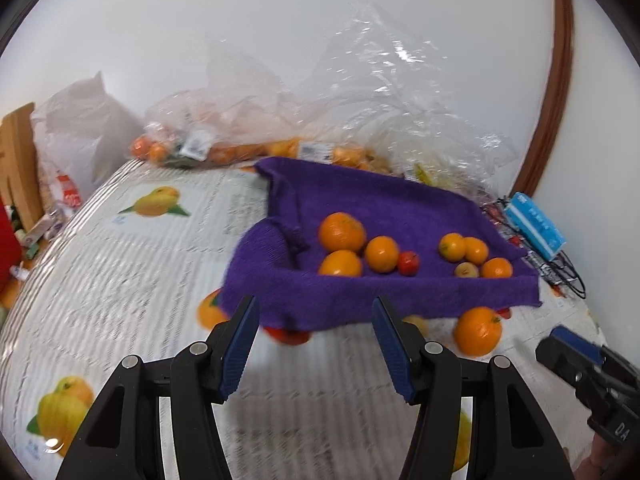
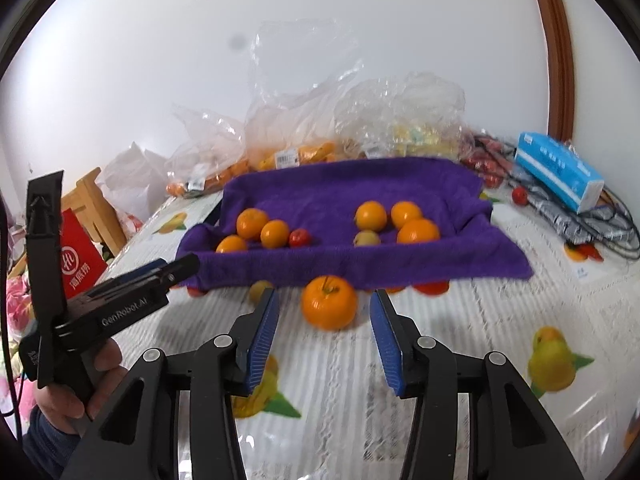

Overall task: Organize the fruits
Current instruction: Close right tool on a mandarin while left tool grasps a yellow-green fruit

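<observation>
A purple towel [image 1: 380, 208] [image 2: 352, 192] lines a shallow tray that holds several oranges [image 1: 342, 232] [image 2: 252, 223] and a small red fruit [image 1: 409, 263] [image 2: 299, 237]. A loose orange [image 1: 478, 330] [image 2: 329, 302] lies on the tablecloth in front of the towel. My right gripper [image 2: 324, 320] is open, its jaws either side of and just short of this orange. My left gripper [image 1: 314, 322] is open and empty before the towel's front edge. A red fruit [image 1: 290, 335] peeks from under that edge.
Clear plastic bags of fruit [image 1: 248, 148] [image 2: 296, 152] pile against the back wall. A blue tissue box [image 2: 558, 170] and black cables [image 2: 616, 224] lie at the right. A fruit-printed tablecloth [image 2: 480, 320] covers the table. A wooden chair [image 2: 94, 204] stands at the left.
</observation>
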`<action>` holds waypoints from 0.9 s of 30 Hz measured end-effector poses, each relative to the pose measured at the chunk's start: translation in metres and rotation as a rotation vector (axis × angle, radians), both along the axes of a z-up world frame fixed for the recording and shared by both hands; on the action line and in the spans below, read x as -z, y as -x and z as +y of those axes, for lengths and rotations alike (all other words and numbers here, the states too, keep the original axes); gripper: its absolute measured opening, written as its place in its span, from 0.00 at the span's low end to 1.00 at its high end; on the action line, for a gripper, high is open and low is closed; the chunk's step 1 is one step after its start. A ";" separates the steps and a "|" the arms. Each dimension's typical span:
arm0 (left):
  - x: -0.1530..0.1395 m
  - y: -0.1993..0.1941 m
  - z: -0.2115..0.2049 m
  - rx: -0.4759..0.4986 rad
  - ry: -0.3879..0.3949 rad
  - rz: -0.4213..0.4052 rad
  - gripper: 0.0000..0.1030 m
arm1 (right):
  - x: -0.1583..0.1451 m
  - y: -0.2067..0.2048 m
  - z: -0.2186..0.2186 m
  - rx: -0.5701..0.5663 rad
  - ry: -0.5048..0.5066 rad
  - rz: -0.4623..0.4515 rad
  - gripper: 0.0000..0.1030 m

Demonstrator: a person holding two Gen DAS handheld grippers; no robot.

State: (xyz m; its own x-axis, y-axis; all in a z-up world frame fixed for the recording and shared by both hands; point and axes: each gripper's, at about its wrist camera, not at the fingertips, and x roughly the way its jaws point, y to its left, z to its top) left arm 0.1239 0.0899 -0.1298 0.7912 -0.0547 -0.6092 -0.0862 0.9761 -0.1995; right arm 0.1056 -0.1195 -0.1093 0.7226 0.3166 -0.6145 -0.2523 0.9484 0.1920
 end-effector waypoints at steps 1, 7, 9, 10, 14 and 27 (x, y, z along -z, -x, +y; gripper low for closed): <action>0.002 0.002 0.005 -0.009 0.013 0.010 0.54 | 0.003 0.001 0.001 -0.008 -0.007 0.016 0.46; 0.009 0.009 0.023 -0.056 0.059 0.053 0.54 | 0.020 0.006 0.018 -0.073 -0.023 0.102 0.46; 0.010 0.010 0.026 -0.050 0.080 0.058 0.54 | 0.022 0.008 0.024 -0.066 0.003 0.094 0.46; 0.010 0.011 0.026 -0.049 0.082 0.056 0.54 | 0.023 0.008 0.028 -0.052 0.033 0.073 0.46; 0.011 0.011 0.022 -0.037 0.062 0.066 0.54 | 0.030 0.000 0.030 -0.004 0.097 0.080 0.46; 0.024 -0.001 0.023 -0.025 0.105 0.146 0.53 | 0.038 -0.019 0.024 0.009 0.141 0.090 0.46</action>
